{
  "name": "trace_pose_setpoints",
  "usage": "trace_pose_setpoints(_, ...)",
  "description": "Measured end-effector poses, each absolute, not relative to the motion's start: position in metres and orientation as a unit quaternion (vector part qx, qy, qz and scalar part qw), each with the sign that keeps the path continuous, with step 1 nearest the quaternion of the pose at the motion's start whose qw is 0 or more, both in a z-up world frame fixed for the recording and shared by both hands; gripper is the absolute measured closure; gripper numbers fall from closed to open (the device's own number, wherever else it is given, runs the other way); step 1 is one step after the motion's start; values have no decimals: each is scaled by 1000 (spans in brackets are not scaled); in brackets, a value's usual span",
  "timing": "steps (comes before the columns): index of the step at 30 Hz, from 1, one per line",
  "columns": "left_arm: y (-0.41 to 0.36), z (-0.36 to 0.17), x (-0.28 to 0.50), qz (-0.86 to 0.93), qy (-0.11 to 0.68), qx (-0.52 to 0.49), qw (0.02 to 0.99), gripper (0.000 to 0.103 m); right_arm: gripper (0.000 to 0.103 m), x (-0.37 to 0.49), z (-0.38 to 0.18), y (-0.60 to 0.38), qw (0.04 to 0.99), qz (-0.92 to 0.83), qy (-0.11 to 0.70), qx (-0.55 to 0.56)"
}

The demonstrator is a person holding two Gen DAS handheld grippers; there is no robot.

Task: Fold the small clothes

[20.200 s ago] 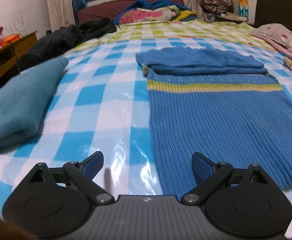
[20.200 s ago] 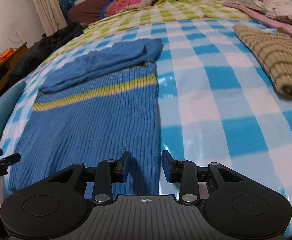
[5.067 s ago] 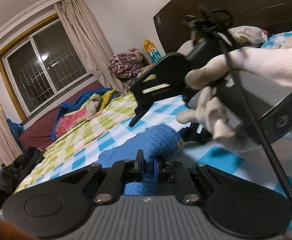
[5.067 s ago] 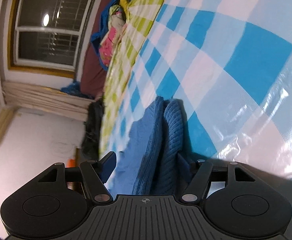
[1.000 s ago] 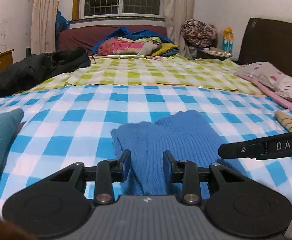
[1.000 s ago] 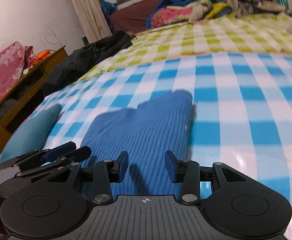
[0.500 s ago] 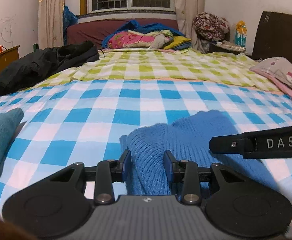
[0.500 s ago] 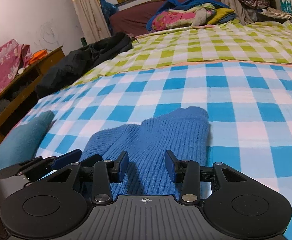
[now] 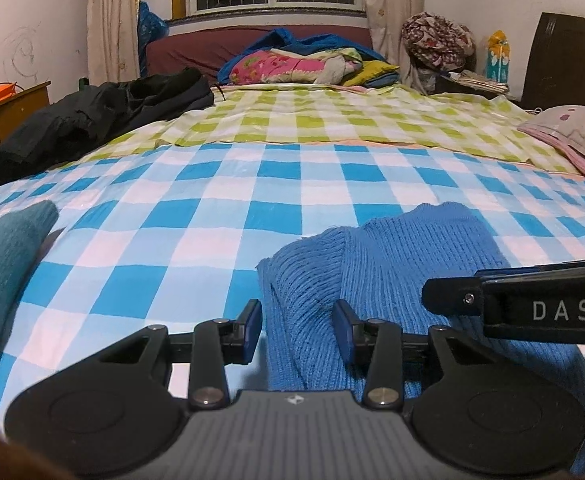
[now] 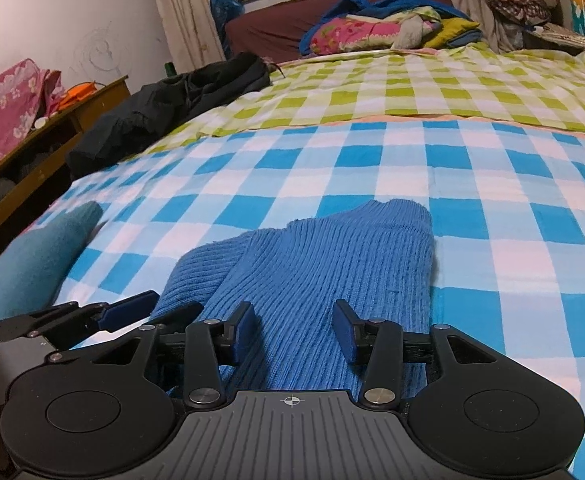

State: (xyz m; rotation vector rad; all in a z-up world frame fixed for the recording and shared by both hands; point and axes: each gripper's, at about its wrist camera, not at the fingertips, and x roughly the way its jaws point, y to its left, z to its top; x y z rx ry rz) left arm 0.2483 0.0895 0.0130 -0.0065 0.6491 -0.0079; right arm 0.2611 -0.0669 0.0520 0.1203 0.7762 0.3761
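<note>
A folded blue knit sweater (image 9: 404, 256) lies on the blue and white checked bed cover (image 9: 196, 216); it also shows in the right wrist view (image 10: 324, 256). My left gripper (image 9: 297, 332) is open, its jaws apart over the sweater's near left edge, holding nothing. My right gripper (image 10: 294, 332) is open over the sweater's near end, empty. The right gripper's finger crosses the left wrist view at the right (image 9: 524, 304). The left gripper shows at the lower left of the right wrist view (image 10: 132, 312).
A teal folded garment (image 9: 4, 256) lies at the left edge of the bed. A black jacket (image 9: 92, 120) lies at the far left. A pile of bedding (image 9: 304, 64) sits by the window. A pillow (image 9: 572, 136) lies at the right. A wooden cabinet (image 10: 32, 148) stands left of the bed.
Both grippers have drawn back a little from the sweater, and the left jaws have opened wider. The sweater lies still.
</note>
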Motion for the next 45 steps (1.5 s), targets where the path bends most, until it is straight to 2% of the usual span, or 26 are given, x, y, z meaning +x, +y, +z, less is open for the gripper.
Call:
trace_pose_setpoints(10,89,32,215,-9,313,-10,949,58,59,218,83,-76,914,200,350,47)
trace_pose_setpoints(20,90,21,192,-4,328,-8,945,57,59,185,61,-79,912,185,365,23)
trace_pose_setpoints(45,86,28,125,-7,343,-5,939,57,53,130,70,-100,912,167,373,41)
